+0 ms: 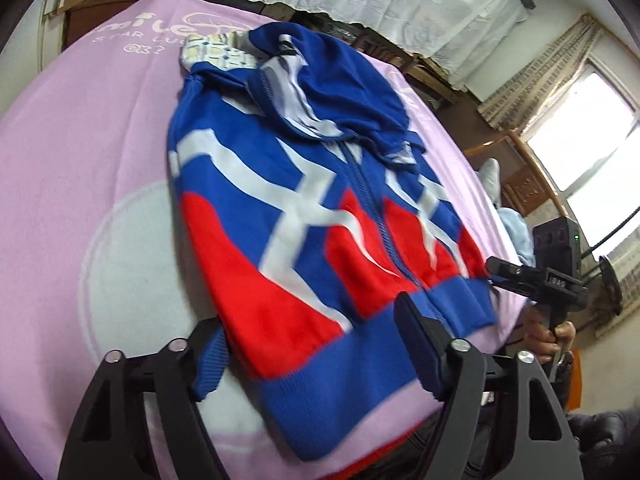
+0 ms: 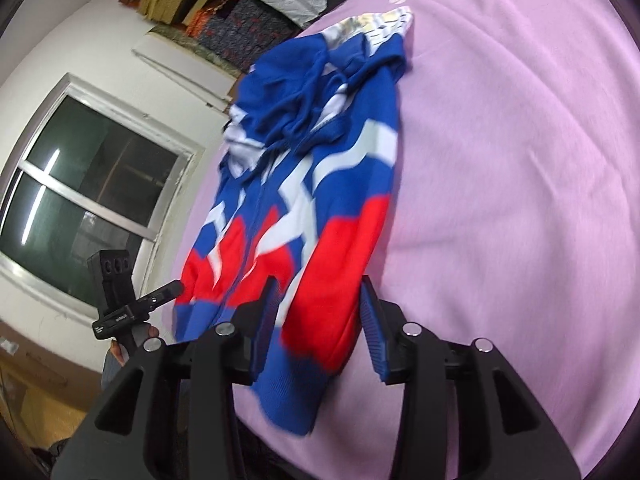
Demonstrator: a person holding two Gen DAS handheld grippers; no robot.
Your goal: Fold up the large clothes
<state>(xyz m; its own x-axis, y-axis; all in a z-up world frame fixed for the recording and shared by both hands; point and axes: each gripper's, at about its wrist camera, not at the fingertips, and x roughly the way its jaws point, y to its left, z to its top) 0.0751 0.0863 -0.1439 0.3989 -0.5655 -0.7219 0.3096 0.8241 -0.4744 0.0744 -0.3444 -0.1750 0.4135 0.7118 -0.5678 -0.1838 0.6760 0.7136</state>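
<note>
A blue, red and white zip hoodie (image 1: 304,216) lies on a pink blanket (image 1: 88,152), sleeves folded in, hood bunched at the far end. It also shows in the right wrist view (image 2: 320,184). My left gripper (image 1: 316,332) is open, its jaws standing either side of the hoodie's blue hem at the near edge. My right gripper (image 2: 320,312) is open, its blue pads (image 2: 370,324) either side of the red and blue hem part. Each gripper also shows in the other's view: the right one (image 1: 520,276), the left one (image 2: 160,296), both near the hem corners.
The pink blanket (image 2: 520,200) covers the whole work surface and drops off at the near edge. A patterned white cloth (image 1: 216,54) lies under the hood. A window (image 2: 80,184) and shelves with fabric (image 2: 224,8) stand beyond the surface. A wooden chair (image 1: 524,184) stands beside it.
</note>
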